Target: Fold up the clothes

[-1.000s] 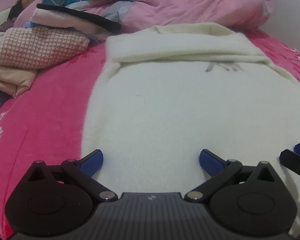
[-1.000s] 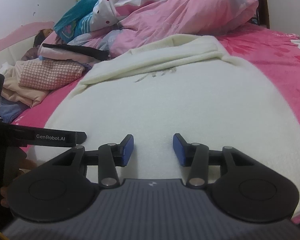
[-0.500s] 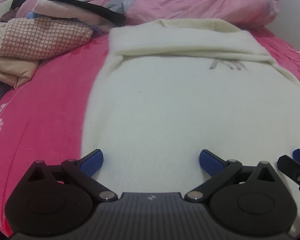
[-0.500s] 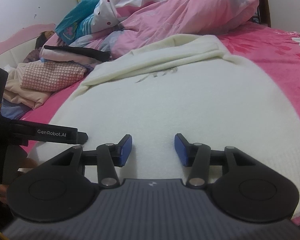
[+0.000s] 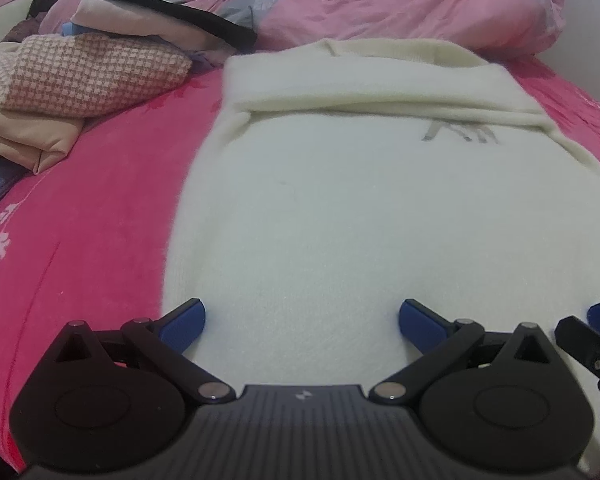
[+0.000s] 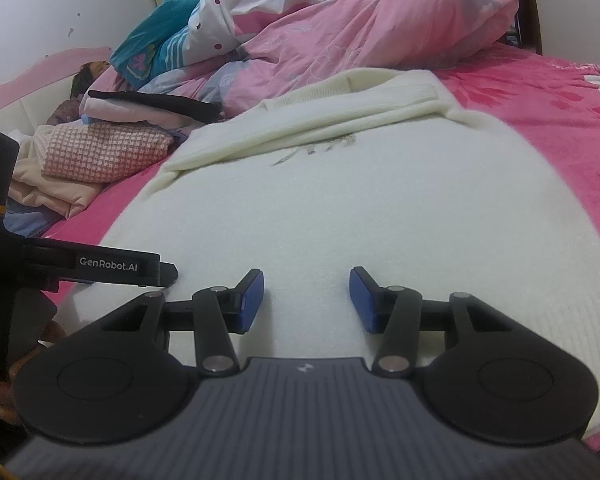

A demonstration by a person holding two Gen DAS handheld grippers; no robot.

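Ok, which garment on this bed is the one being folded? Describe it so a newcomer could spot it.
On the bright pink bedsheet, below the rumpled pink duvet, lies a cream sweater, spread flat. Unlike the stacked clothes beside it, topped by a pink checked garment, it is plain off-white with a small grey logo.

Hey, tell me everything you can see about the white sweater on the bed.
The white sweater is cream, fuzzy knit, spread flat on the pink bedsheet. Its far part is folded over in a band, with the collar at the far end near the pink quilt. A small grey mark sits below the fold. Ribbing shows at the near right edge. Both grippers, left and right, hover open over its near end.
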